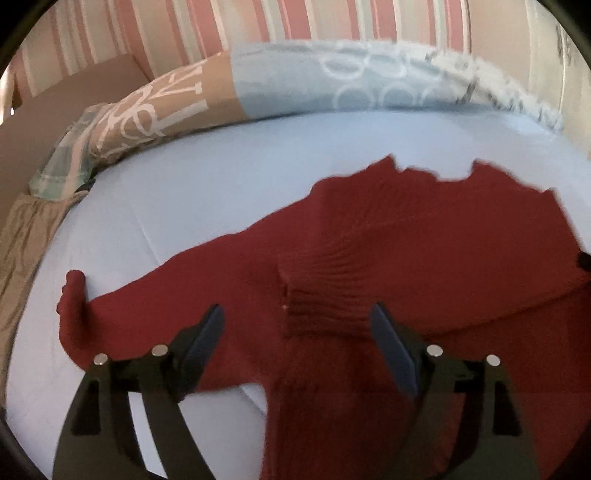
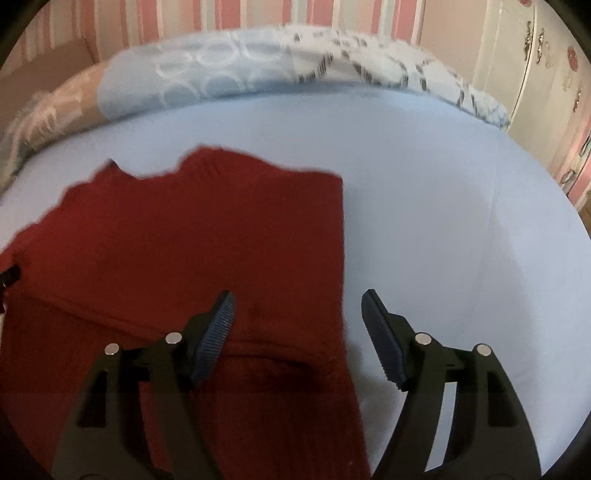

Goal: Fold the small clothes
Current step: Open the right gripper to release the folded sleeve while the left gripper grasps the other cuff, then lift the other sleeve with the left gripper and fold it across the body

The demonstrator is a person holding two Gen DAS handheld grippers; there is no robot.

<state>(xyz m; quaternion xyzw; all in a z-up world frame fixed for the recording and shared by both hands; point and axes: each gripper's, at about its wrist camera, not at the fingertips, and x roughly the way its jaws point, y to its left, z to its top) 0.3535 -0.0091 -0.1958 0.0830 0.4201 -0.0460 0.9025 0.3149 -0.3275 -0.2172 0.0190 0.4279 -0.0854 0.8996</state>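
A dark red knitted sweater [image 1: 424, 236] lies spread on the pale blue bed sheet [image 1: 207, 192]. One sleeve [image 1: 155, 295] stretches out to the left, and a ribbed cuff [image 1: 317, 295] lies folded over the body. My left gripper [image 1: 297, 314] hovers open over that cuff, and nothing sits between its pads. In the right wrist view the sweater [image 2: 192, 236] fills the left half, with its straight side edge running down the middle. My right gripper [image 2: 297, 299] stands open astride that edge, left finger over the knit, right finger over the sheet [image 2: 443, 221].
A rolled duvet [image 1: 314, 85] in blue, beige and white patterns lies along the far side of the bed. Behind it is a pink-striped wall [image 1: 258, 22]. A white cupboard [image 2: 535, 66] stands at the far right. The sheet's right part is bare.
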